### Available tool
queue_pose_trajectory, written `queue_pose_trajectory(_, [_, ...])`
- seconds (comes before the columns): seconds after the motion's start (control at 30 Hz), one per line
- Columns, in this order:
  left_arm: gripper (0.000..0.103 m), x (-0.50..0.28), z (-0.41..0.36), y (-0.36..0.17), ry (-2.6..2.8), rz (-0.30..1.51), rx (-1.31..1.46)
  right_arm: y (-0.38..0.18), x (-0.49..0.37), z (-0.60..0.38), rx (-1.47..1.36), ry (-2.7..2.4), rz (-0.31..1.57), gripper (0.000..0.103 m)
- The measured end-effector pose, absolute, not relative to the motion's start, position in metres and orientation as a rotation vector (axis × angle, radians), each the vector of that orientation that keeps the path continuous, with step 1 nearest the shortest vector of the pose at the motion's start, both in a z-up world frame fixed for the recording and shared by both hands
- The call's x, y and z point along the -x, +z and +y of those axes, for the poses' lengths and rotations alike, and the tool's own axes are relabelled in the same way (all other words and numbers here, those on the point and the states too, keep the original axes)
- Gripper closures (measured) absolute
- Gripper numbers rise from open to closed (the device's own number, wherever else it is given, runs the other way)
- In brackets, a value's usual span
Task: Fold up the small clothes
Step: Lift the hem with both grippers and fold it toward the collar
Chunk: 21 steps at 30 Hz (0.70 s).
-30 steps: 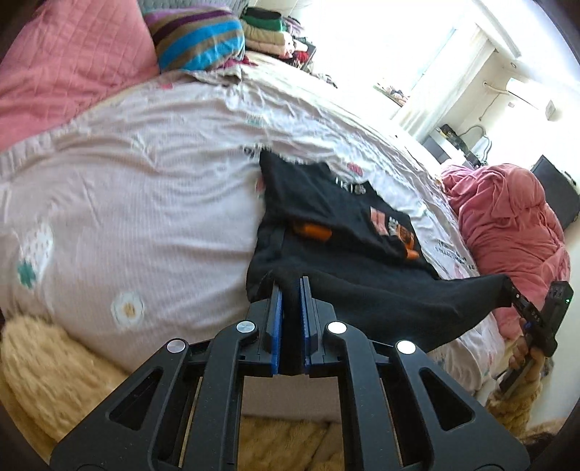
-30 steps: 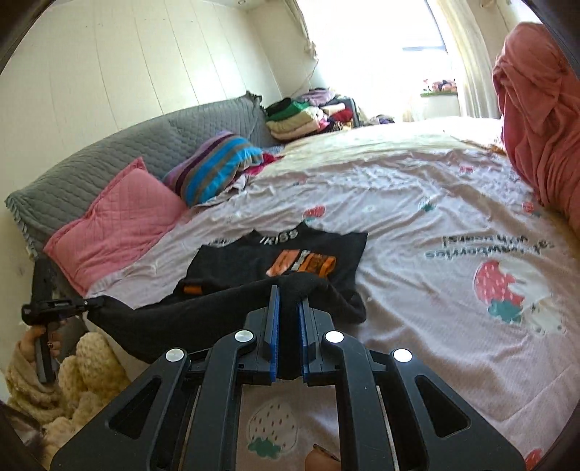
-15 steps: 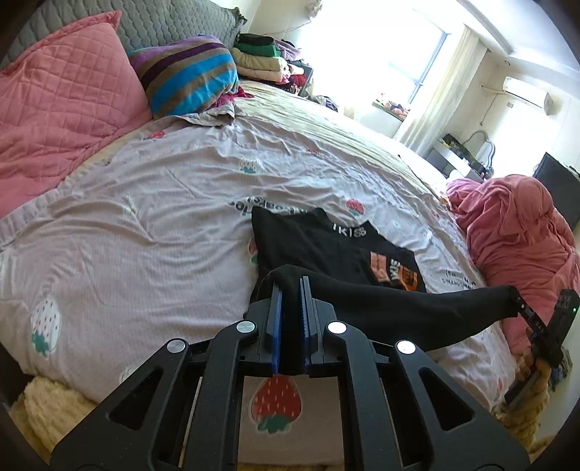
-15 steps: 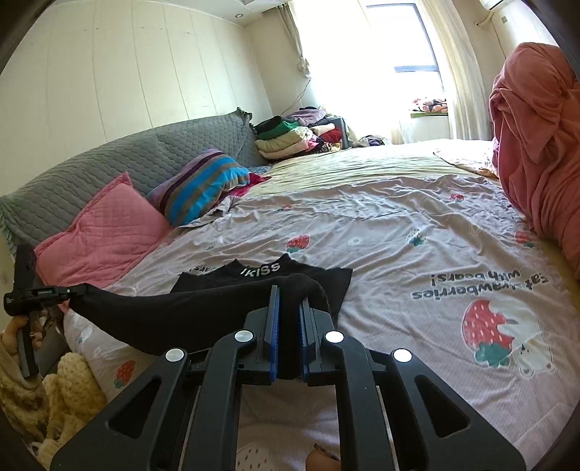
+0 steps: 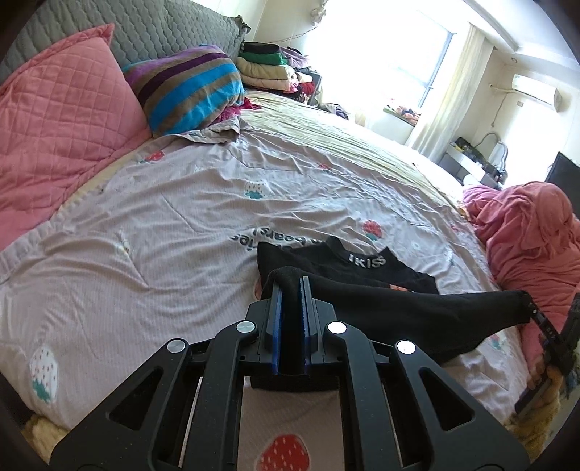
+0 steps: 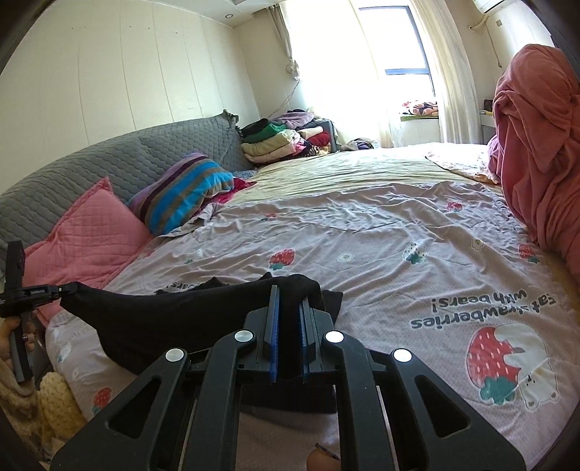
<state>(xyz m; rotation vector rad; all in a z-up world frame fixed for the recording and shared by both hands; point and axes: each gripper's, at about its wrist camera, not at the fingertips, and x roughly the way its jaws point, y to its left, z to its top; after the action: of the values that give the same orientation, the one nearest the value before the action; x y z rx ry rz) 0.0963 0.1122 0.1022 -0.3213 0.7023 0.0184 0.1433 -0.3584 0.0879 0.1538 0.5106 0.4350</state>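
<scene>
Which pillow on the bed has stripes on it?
The striped pillow, banded blue, purple and brown, leaning by the grey headboard. The pink pillow beside it is plain and quilted.

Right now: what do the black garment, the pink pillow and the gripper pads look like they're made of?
Black garment: soft matte knit, likely cotton jersey; it sags limply between the grips. Pink pillow: quilted fabric, matte, with diamond stitching. Left gripper pads: blue, probably rubber or plastic, though the look leaves that open; the body is matte black plastic.
</scene>
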Motion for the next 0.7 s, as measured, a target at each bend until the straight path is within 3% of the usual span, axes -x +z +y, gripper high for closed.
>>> queue_pose_trajectory(0.7, [0.100,-0.158,0.112,0.052,0.105,0.787,0.266,0.036,-0.222,-0.334,-0.082,0.373,0.631,0.095])
